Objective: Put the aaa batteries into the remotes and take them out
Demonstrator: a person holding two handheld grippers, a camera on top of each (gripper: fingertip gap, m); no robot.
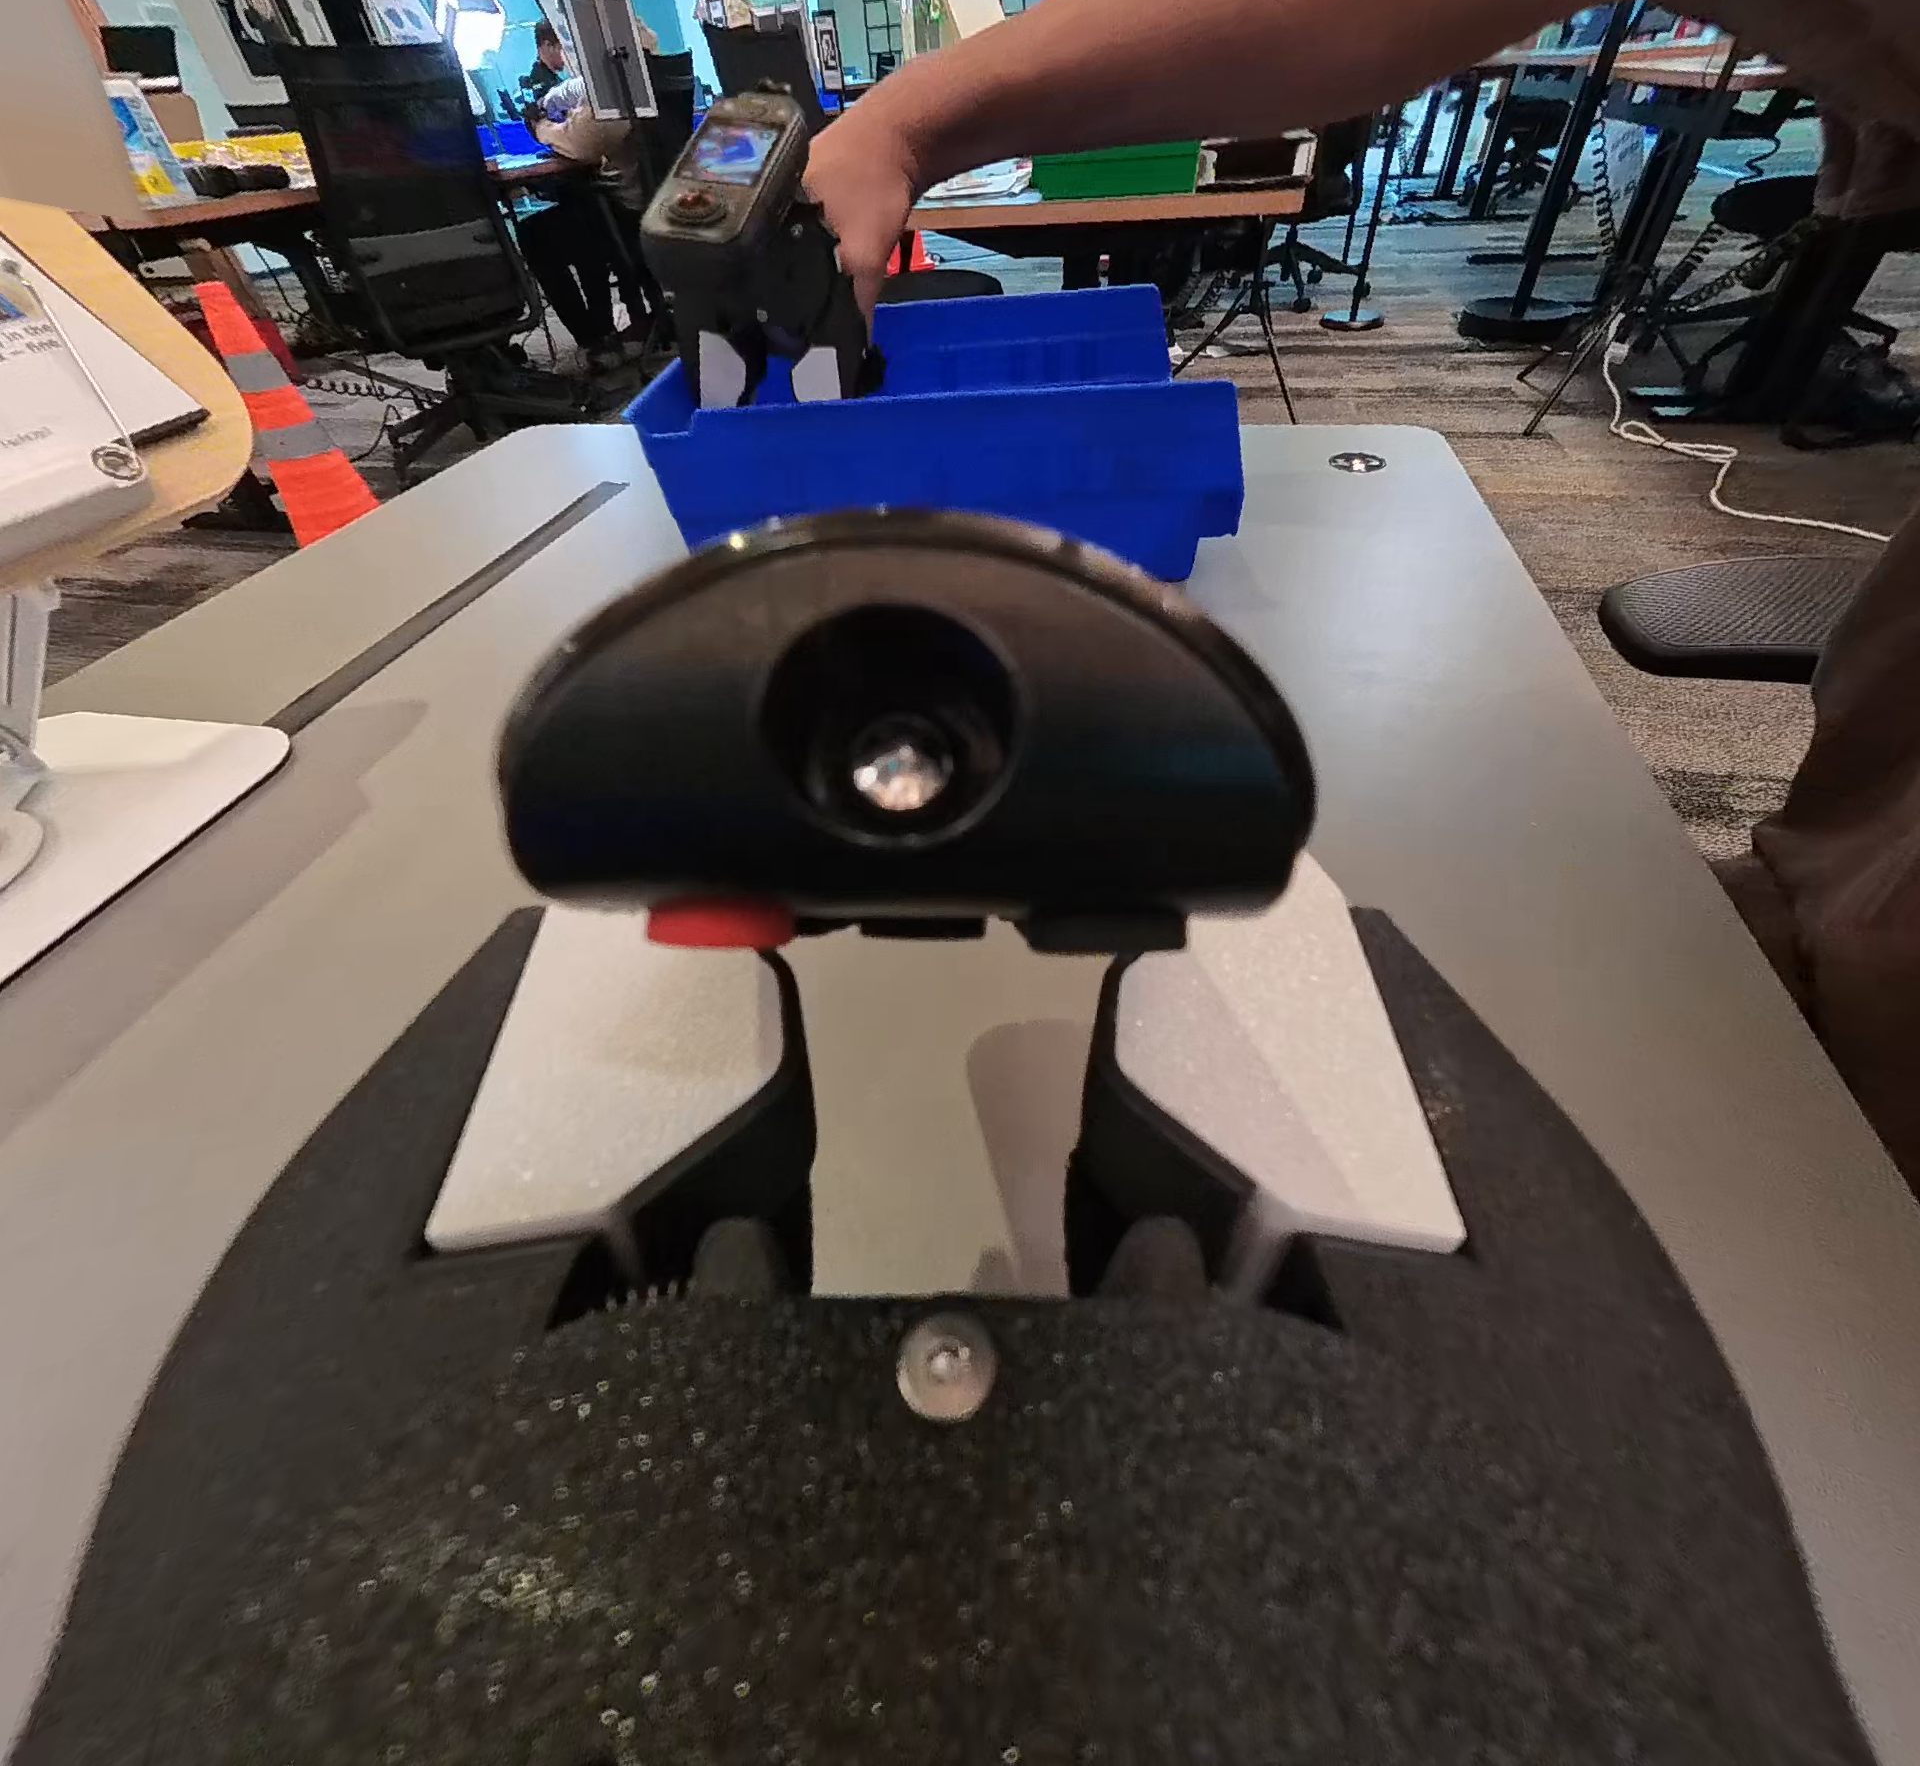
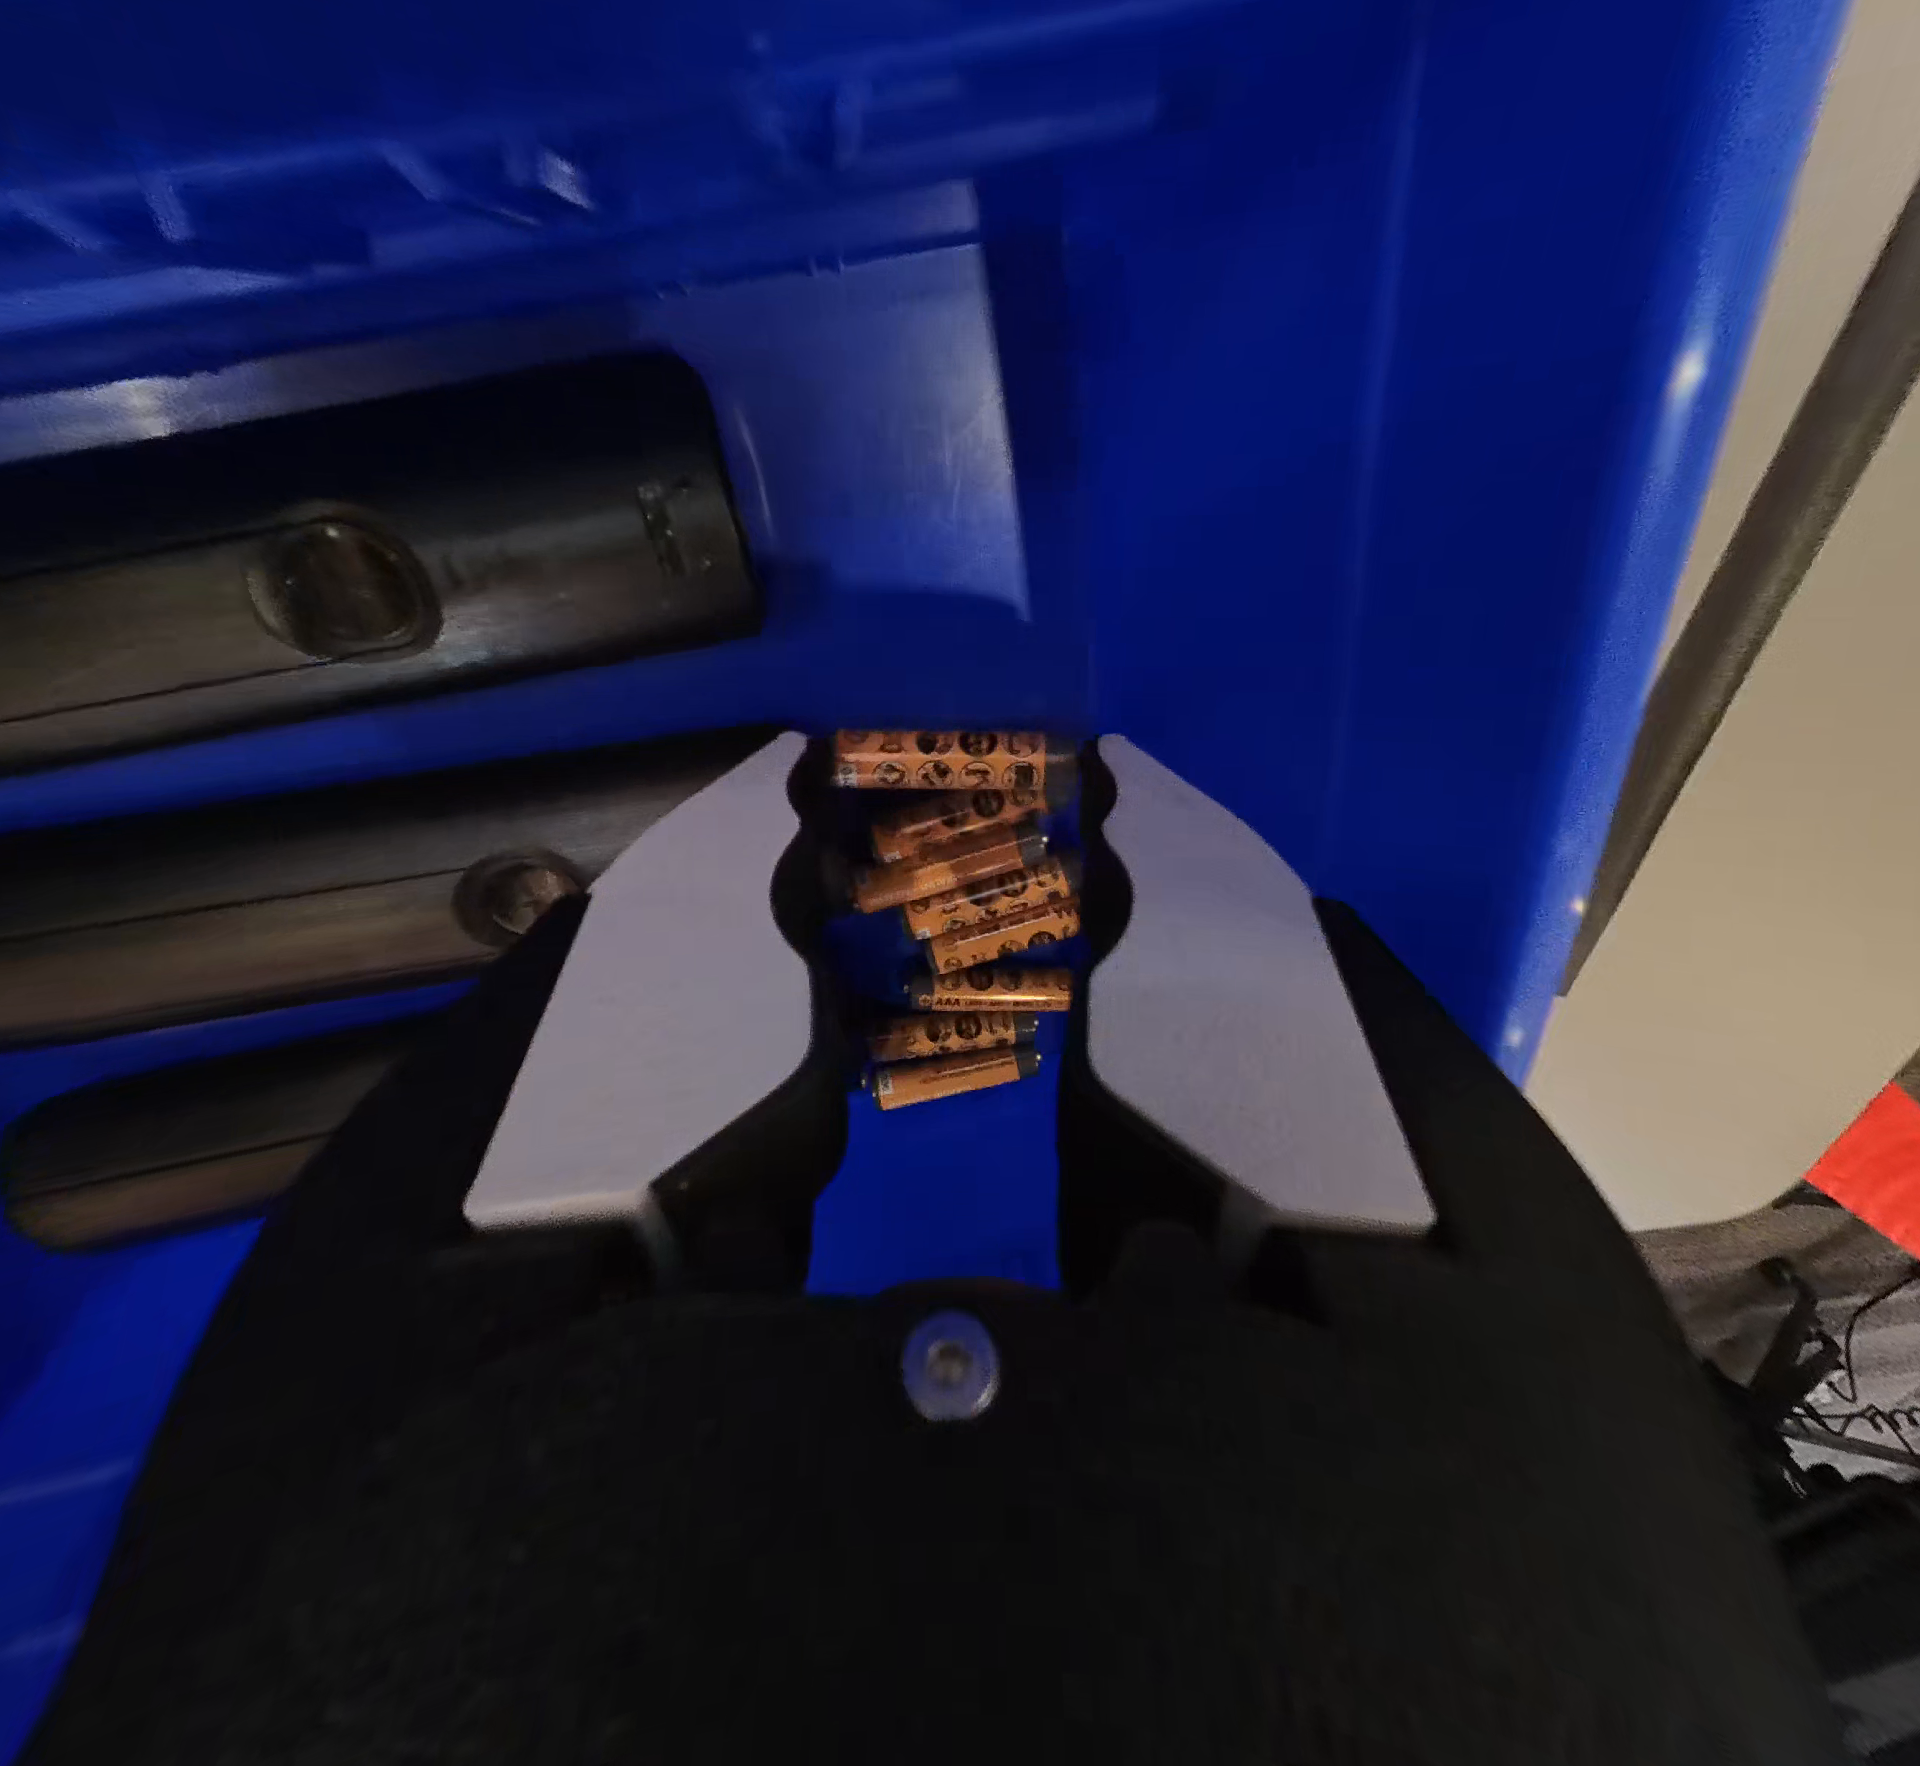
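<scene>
We reach our right gripper (image 2: pixel 940 885) down into a blue bin (image 2: pixel 1247 366), its jaws narrowly parted around a loose pile of orange AAA batteries (image 2: pixel 956 916), gripping none yet. The likely slip: closing here could pinch several batteries at once, or skid one away. Black remotes (image 2: pixel 343 563) lie just left of the pile. Our left gripper (image 1: pixel 940 937) clamps the end of another black remote (image 1: pixel 899 729) above the grey table (image 1: pixel 1455 729). A bare forearm (image 1: pixel 1195 54) stretches across to the bin.
</scene>
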